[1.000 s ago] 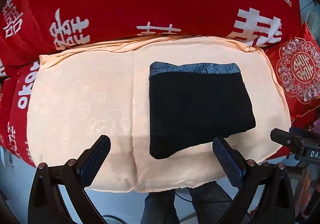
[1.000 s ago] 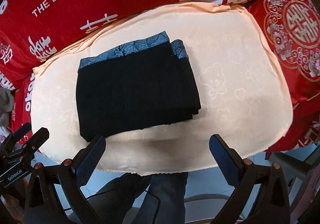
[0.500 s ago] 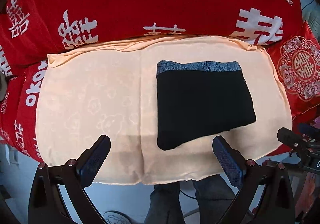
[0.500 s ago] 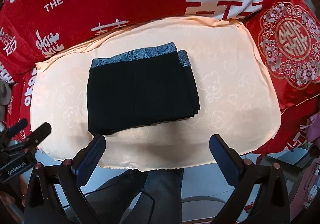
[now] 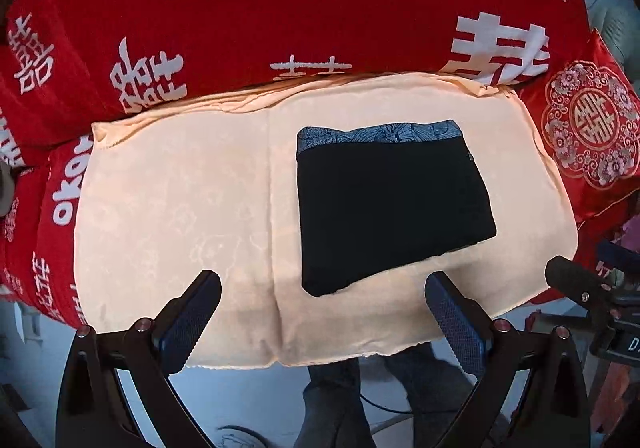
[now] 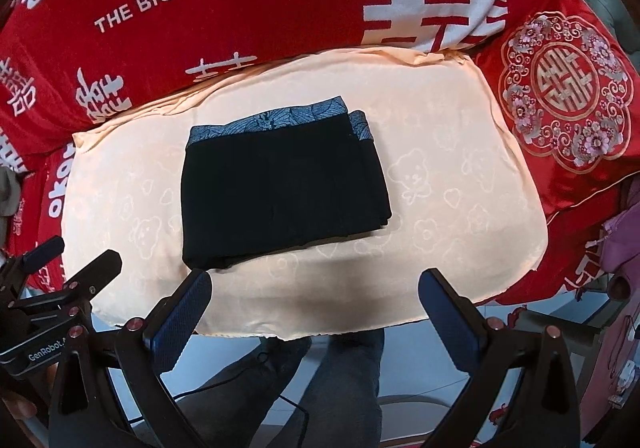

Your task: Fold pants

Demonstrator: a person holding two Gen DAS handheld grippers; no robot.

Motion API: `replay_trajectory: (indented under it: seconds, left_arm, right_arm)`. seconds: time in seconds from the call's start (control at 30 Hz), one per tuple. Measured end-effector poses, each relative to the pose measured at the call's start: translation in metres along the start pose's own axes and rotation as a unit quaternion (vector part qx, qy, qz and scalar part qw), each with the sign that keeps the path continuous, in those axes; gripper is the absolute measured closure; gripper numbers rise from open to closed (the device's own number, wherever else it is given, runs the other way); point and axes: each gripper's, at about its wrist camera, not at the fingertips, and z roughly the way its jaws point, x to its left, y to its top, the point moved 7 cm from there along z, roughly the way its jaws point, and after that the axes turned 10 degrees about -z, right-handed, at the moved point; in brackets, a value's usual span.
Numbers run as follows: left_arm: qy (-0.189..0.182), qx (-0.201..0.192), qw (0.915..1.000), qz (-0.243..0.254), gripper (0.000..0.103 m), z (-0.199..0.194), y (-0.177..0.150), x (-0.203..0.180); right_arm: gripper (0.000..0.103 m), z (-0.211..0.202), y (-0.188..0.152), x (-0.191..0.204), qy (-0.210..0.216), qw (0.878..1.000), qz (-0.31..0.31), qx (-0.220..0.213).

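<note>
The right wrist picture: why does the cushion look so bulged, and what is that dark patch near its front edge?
Right wrist view: fisheye lens bends the peach cushion; the patch is a soft shadow. Left wrist view: same curving, and the black pants show hardly any fold detail.

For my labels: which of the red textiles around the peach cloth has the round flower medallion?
The shiny red cushion at the right of the peach cloth; the red blanket behind carries only white letters and characters.
</note>
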Motion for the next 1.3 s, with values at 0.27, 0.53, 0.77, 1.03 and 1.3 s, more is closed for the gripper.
replay_trajectory:
  seconds: [0.27,0.53,0.77,1.03,1.3]
  left_arm:
    - [0.025,-0.005,0.9997,0.003,0.001,-0.001,-0.010,-0.023]
    - [0.035,-0.005,0.9993,-0.011,0.001,-0.009,-0.016,-0.036]
    - [0.041,-0.011,0.9990,-0.016,0.001,-0.014,-0.014,-0.038]
    - [0.040,-0.015,0.9990,-0.013,0.001,-0.017,-0.012,-0.041]
    - [0.041,-0.013,0.9988,-0.021,0.001,-0.016,-0.012,-0.038]
  right_arm:
    - [0.000,-0.006,-0.004,-0.012,0.000,1.000,-0.029,0.002]
    - [0.000,-0.004,-0.005,-0.026,0.012,0.999,-0.045,0.007]
    - [0.000,-0.005,0.000,-0.027,0.024,0.998,-0.052,0.000]
    - [0.000,-0.005,0.002,-0.027,0.027,0.998,-0.049,-0.001]
    - [0.000,-0.002,0.003,-0.025,0.026,0.998,-0.050,0.003]
